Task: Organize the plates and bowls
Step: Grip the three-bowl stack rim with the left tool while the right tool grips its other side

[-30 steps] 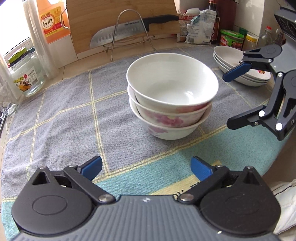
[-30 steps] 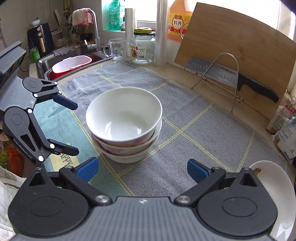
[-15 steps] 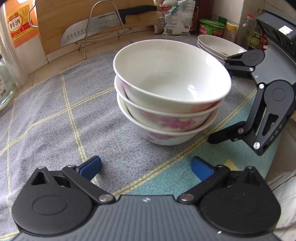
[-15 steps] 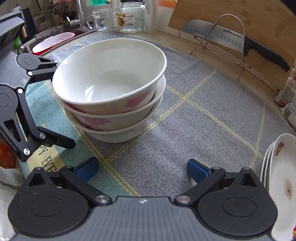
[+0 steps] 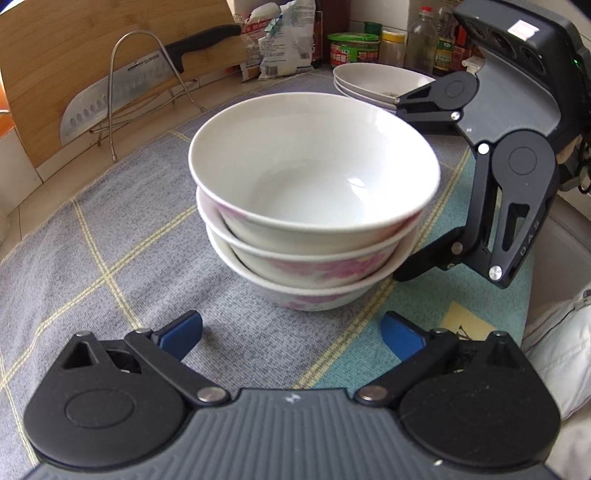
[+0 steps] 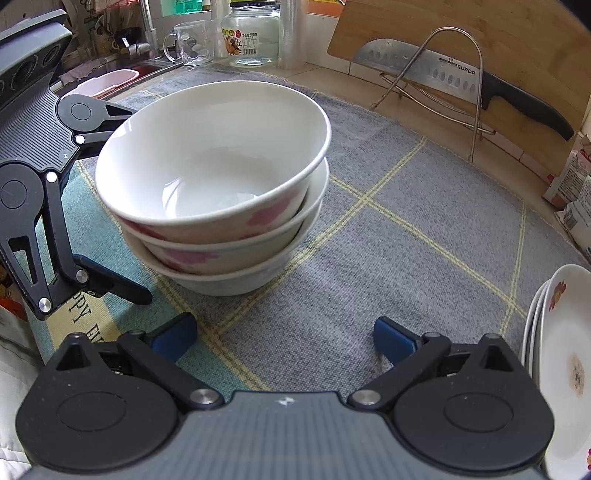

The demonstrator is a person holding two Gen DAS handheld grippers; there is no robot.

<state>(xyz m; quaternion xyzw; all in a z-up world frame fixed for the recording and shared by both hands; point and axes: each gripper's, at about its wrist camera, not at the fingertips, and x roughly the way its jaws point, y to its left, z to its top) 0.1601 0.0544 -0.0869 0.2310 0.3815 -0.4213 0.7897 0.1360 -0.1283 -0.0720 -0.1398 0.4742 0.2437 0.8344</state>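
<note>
Both grippers stand wide apart and hold nothing: the left gripper [image 5: 291,328] and the right gripper [image 6: 284,338] face the stack of three bowls [image 5: 314,206] from two sides, each with its blue fingertips [image 5: 181,328] just short of the bottom bowl. That stack, white with pink flowers on the outside, sits in the middle of a grey checked cloth [image 6: 388,258]. A stack of three plates [image 6: 561,354] lies to the right on the same cloth, well apart from the bowls, and one knife [image 6: 461,79] rests on a wire rack [image 6: 476,85] before a wooden cutting board [image 6: 498,33] at the far side.
</note>
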